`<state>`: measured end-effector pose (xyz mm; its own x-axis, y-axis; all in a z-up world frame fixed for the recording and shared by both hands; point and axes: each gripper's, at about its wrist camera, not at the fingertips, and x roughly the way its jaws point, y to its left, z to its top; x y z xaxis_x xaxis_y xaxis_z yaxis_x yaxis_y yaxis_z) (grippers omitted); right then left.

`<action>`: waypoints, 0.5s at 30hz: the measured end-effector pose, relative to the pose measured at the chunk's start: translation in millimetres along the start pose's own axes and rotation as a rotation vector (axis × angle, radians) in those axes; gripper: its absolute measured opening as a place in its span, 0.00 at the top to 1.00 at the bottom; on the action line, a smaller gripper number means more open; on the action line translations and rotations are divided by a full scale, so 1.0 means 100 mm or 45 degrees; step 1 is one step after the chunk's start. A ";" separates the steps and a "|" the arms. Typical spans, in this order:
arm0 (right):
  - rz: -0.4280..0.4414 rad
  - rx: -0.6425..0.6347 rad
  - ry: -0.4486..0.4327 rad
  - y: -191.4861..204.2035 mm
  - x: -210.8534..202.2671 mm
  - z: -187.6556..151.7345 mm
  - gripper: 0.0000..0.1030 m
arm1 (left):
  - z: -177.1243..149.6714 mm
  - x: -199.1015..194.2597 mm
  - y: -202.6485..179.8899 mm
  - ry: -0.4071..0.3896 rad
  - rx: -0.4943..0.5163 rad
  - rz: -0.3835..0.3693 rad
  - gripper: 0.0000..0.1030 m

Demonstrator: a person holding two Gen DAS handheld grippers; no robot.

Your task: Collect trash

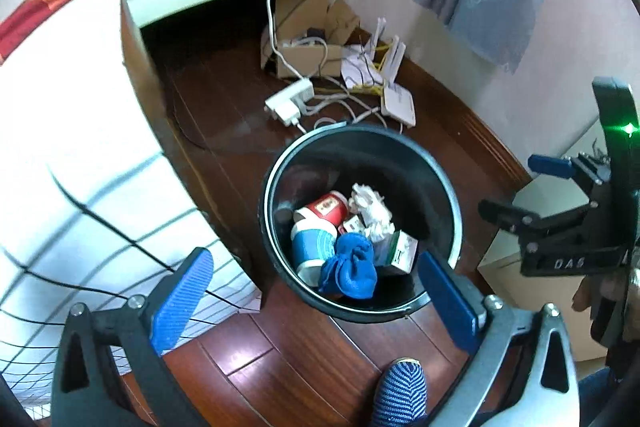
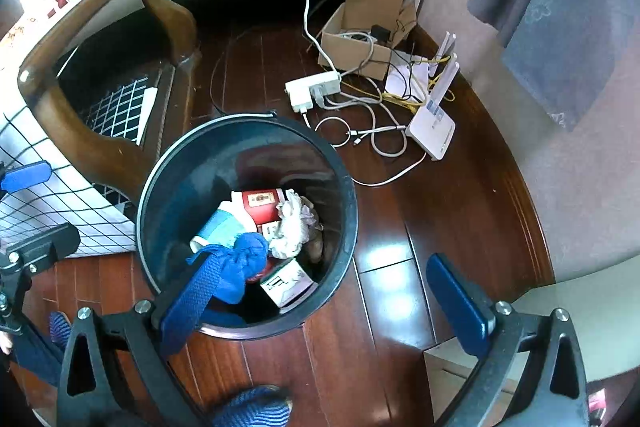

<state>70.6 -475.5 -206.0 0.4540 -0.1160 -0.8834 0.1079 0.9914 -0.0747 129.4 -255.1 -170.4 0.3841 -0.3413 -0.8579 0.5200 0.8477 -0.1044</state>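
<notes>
Both my left gripper and right gripper hang with fingers spread wide and empty over the black bin. Inside it lie the blue sock, crumpled tissue and paper cups. If I dip lower I might clip the rim and tip it all onto the floor.

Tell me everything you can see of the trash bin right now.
The trash bin is a round, dark, glossy bucket, plastic by its look, standing upright on the wooden floor beside the bed. It holds paper cups, crumpled tissue, a blue cloth and a small carton. Nothing grips it.
</notes>
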 end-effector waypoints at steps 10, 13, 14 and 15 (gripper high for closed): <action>0.022 0.047 -0.102 0.25 -0.59 0.06 0.00 | 0.03 -0.61 0.13 -0.114 -0.022 0.045 0.00; 0.037 0.042 -0.152 0.40 -0.81 0.08 0.00 | 0.01 -0.80 0.21 -0.150 -0.044 0.060 0.00; 0.042 0.041 -0.168 0.45 -0.88 0.09 0.00 | 0.01 -0.85 0.24 -0.161 -0.049 0.065 0.00; 0.052 0.038 -0.183 0.50 -0.95 0.11 0.00 | 0.00 -0.92 0.27 -0.176 -0.056 0.077 0.00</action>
<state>42.4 -415.4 -121.0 0.5801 -0.0850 -0.8101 0.1119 0.9934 -0.0241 108.2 -200.2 -94.1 0.5166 -0.3389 -0.7863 0.4602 0.8843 -0.0788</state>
